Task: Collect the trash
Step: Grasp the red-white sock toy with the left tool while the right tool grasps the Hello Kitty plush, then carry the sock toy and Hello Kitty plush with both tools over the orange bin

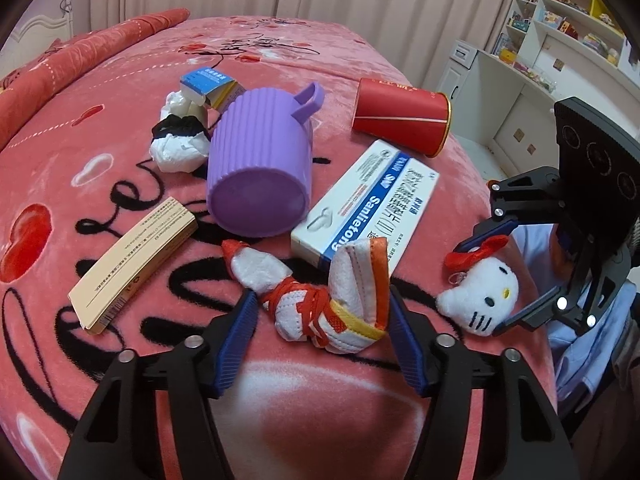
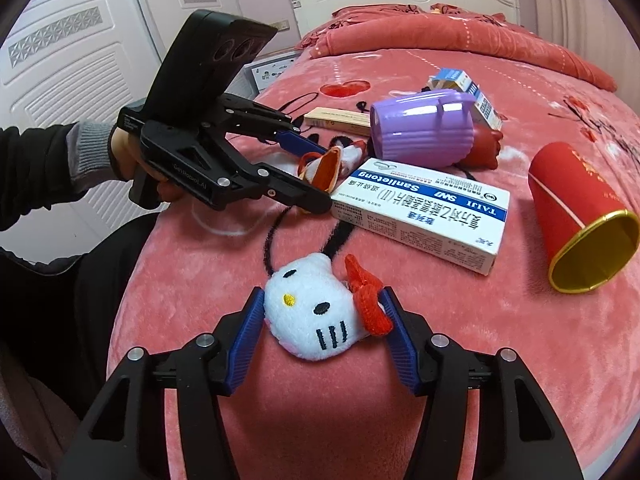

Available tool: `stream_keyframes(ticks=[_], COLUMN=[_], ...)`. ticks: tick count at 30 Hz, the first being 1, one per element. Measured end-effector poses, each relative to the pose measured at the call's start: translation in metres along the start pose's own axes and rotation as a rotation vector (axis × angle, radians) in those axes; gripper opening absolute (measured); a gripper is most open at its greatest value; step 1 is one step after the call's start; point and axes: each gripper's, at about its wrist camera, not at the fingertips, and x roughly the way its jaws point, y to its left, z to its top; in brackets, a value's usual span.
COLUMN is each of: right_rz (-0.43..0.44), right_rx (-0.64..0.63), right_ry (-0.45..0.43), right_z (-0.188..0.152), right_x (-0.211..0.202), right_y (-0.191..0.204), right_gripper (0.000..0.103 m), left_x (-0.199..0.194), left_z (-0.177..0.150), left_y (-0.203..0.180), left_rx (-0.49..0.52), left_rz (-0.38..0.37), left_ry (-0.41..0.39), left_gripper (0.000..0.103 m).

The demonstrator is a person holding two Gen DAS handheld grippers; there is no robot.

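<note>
On the pink blanket, a crumpled white and orange face mask lies between the blue pads of my left gripper. The right pad touches it and the left pad stands just off it. From the right wrist view, the left gripper straddles the mask. My right gripper has its pads pressed on a white cat plush with a red bow. That plush sits in the right gripper near the bed's edge.
A purple ribbed cup lies on its side mid-bed, beside a white and blue medicine box. A red paper cup, a beige box, crumpled tissue and a small blue box lie around it. A person's sleeve is at the left.
</note>
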Motion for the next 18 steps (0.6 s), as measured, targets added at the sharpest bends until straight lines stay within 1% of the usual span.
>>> stream_keyframes(ticks=[3, 5, 6, 8, 12, 15, 18], right_rz=[0.002, 0.005, 0.007, 0.015, 0.03, 0.031, 0.032], right_rx=[0.006, 0.011, 0.015, 0.028, 0.043, 0.041, 0.046], right_ry=[0.007, 0.005, 0.005, 0.004, -0.008, -0.016, -0.025], right_z=[-0.001, -0.001, 0.0, 0.0, -0.001, -0.002, -0.003], right_x=[0.001, 0.0, 0.001, 0.0, -0.001, -0.002, -0.003], right_y=[0.0, 0.001, 0.001, -0.001, -0.005, -0.005, -0.005], right_gripper=[0.055, 0.054, 0.053, 0.052, 0.051, 0.051, 0.05], left_x=[0.001, 0.0, -0.001, -0.002, -0.006, -0.011, -0.018], left_z=[0.0, 0.0, 0.0, -0.001, -0.005, -0.009, -0.016], left_y=[0.004, 0.005, 0.006, 0.009, 0.015, 0.01, 0.001], left_rx=[-0.019, -0.022, -0.028, -0.04, -0.086, -0.083, -0.102], left_rz=[-0.007, -0.005, -0.003, 0.005, -0.003, 0.012, -0.002], left_ry=[0.002, 0.001, 0.0, -0.001, -0.008, -0.014, -0.027], left_gripper=[0.058, 0.05, 0.049, 0.037, 0.035, 0.034, 0.034])
